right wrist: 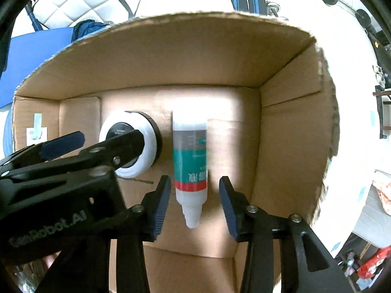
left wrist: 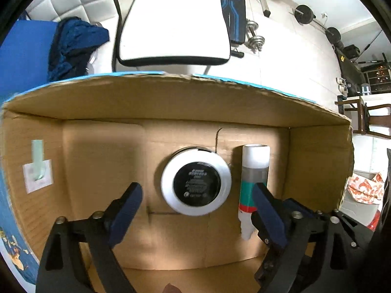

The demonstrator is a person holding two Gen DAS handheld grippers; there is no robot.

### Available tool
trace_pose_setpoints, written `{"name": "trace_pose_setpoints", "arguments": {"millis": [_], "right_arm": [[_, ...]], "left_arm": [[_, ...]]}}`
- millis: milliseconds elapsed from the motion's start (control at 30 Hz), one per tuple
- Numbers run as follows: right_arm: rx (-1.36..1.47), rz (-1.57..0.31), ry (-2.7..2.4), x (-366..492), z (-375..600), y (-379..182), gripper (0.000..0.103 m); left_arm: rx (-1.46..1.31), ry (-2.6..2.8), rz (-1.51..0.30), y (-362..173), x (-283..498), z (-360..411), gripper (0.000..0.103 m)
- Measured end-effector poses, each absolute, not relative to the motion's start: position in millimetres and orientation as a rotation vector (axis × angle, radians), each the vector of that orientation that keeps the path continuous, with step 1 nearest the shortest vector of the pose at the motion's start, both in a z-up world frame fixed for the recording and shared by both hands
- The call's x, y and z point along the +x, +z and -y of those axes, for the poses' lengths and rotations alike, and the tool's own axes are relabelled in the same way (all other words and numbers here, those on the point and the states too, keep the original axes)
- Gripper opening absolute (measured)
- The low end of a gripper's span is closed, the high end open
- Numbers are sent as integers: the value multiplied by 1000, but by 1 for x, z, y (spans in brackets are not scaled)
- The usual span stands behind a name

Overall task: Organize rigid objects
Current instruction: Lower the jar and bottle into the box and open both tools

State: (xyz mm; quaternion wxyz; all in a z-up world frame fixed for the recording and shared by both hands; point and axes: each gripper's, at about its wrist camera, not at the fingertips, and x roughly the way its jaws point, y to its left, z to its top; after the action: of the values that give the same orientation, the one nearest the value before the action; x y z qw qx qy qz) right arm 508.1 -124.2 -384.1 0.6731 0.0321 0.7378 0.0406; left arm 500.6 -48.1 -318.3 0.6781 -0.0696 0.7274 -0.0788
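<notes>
A round white jar with a black lid (left wrist: 196,183) lies on the floor of an open cardboard box (left wrist: 171,97). A bottle with a teal and red label (left wrist: 253,183) lies beside it on the right, nozzle toward me. My left gripper (left wrist: 198,199) is open over the jar, empty. In the right wrist view my right gripper (right wrist: 194,195) is open, its jaws either side of the bottle (right wrist: 190,161), not touching it. The left gripper (right wrist: 97,141) reaches in from the left, partly covering the jar (right wrist: 129,144).
The box walls (right wrist: 293,122) rise on all sides. A white label with green tape (left wrist: 38,171) sticks to the left wall. Beyond the box stand a white chair (left wrist: 173,29), a blue cloth (left wrist: 73,46), and gym weights (left wrist: 304,14).
</notes>
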Motion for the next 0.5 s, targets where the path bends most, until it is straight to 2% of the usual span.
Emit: {"name": "trace_pose_setpoints", "arguments": {"millis": [33, 100, 133, 167, 300, 433, 500], "right_arm": [[65, -1652, 94, 505, 122, -380, 50], [50, -1640, 88, 499, 119, -373, 61], [36, -1629, 78, 497, 119, -370, 74], [18, -1608, 67, 491, 118, -366, 80], [17, -1581, 59, 476, 116, -349, 81], [29, -1549, 52, 461, 110, -330, 98], [39, -1536, 53, 450, 110, -323, 102]], "left_arm": [[-147, -169, -1624, -314, 497, 49, 100], [-134, -154, -1591, -300, 490, 44, 100], [-132, -148, -1578, -297, 481, 41, 101], [-135, -139, -1562, -288, 477, 36, 101], [-119, -107, -1496, -285, 462, 32, 103], [-120, -80, -1440, -264, 443, 17, 103], [-120, -74, -1425, -260, 437, 12, 103]]}}
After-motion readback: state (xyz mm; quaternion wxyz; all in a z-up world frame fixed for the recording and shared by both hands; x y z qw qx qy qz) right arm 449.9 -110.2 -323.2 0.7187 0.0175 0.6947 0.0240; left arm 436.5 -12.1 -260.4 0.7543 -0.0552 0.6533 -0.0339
